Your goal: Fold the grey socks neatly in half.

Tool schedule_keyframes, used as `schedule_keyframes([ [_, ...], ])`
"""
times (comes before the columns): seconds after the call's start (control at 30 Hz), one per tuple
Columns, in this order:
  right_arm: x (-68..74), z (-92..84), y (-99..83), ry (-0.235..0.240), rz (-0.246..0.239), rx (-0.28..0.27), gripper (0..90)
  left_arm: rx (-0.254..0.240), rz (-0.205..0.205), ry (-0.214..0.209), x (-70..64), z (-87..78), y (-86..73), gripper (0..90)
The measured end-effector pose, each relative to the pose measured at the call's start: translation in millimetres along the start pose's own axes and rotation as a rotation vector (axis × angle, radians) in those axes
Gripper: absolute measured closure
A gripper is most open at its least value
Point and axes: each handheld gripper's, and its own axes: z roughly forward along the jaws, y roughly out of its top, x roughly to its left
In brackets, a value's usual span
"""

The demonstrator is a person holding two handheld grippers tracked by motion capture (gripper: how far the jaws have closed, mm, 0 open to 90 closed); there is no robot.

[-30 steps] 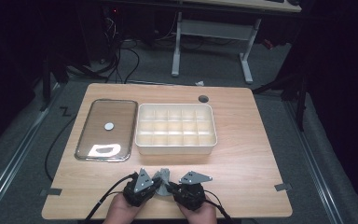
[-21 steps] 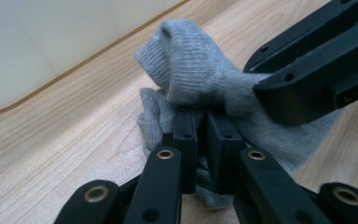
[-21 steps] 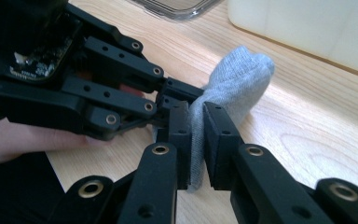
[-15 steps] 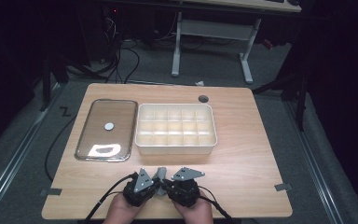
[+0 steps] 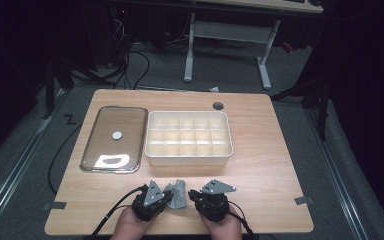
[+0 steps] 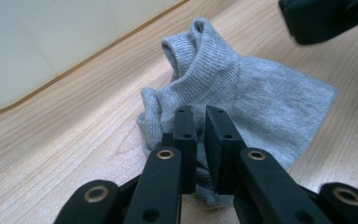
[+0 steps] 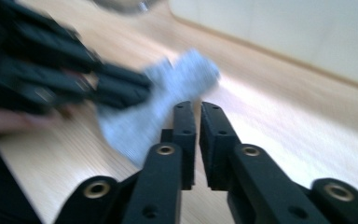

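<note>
— How is the left gripper (image 6: 198, 126) seen?

— Its two black jaws are pressed nearly together, and the edge of a grey sock (image 6: 242, 88) is pinched between them. In the high view the left gripper (image 5: 152, 200) is found just left of the sock (image 5: 176, 194).

— And the right gripper (image 7: 196, 122)?

— Its jaws have just been closing and are now drawn together with nothing between them. In the high view the right gripper (image 5: 211, 202) is set just right of the sock, apart from it. Its own view is blurred; the sock (image 7: 161, 100) is seen beyond its tips.

— How is the sock made?

— A fine ribbed knit is shown, soft and crumpled, with a rolled cuff raised off the wood and a flat part spread behind it.

— What is it lying on?

— A table (image 5: 275, 165) of pale wood grain, with rounded corners and a round cable hole at the far edge. Grey floor and dark desk legs are seen behind the table.

— Any containers?

— Just beyond the sock a cream plastic box (image 5: 188, 137) divided into many small compartments is placed; nothing is seen inside them. Left of the box, beyond the sock, a clear rectangular lid (image 5: 114, 138) with a metal-looking rim and a small round knob lies flat.
</note>
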Motion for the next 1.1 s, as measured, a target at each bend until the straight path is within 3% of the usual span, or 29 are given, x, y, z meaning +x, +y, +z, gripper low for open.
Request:
schedule_keyframes([
  [0.13, -2.4, 11.7, -12.0, -0.002, 0.001, 0.057, 90.0, 0.0, -0.002, -0.001, 0.2, 0.1, 0.0, 82.9],
  [0.23, 0.5, 15.7, -12.2, 0.013, -0.005, 0.053, 90.0, -0.001, -0.001, -0.002, 0.2, 0.1, 0.1, 82.9],
  [0.63, 24.5, 30.4, 14.5, 0.061, -0.078, 0.036, 90.0, 0.0, 0.001, 0.003, -0.1, 0.0, 0.1, 82.8],
  [0.8, 22.3, 30.6, 14.7, 0.057, -0.076, 0.038, 90.0, -0.003, 0.014, 0.01, -1.3, -0.6, 0.0, 81.7],
  [0.87, 20.3, 29.6, 13.3, 0.051, -0.066, 0.042, 90.0, -0.016, 0.001, -0.003, 0.8, -2.4, -0.9, 78.4],
  [0.97, 17.0, 28.8, 11.5, 0.041, -0.057, 0.048, 90.0, -0.069, -0.069, -0.034, 9.0, -14.3, 0.8, 75.1],
  [1.03, 15.6, 28.3, 10.6, 0.042, -0.052, 0.05, 90.0, -0.122, -0.08, -0.02, 16.0, -27.1, 2.3, 78.1],
  [1.1, 15.0, 28.0, 10.0, 0.04, -0.052, 0.05, 90.0, -0.134, -0.094, 0.007, 24.7, -35.1, 0.5, 81.0],
])
